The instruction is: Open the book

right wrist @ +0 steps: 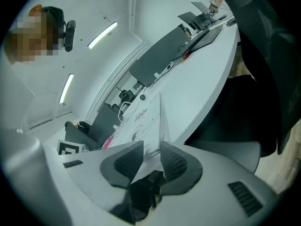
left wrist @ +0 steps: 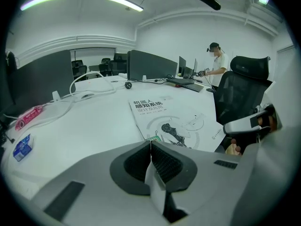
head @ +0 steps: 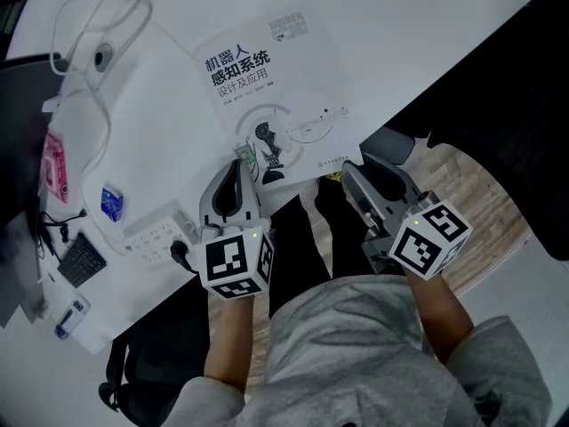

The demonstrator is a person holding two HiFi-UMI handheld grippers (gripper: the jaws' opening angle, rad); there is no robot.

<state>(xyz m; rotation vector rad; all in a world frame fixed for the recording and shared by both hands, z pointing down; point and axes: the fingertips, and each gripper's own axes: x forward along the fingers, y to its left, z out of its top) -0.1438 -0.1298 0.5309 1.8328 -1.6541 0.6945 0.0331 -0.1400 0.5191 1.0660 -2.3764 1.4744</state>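
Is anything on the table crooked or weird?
Yes. The book lies crooked on the table, and its near corner seems to poke past the edge, between the open fingers of the right gripper. Nothing looks spilled or broken.

Bright, even light from ceiling strip lights [left wrist: 123,2]; fisheye edges dark, warped.

White desk [head: 400,52] (ceiling striplights [left wrist: 123,2])
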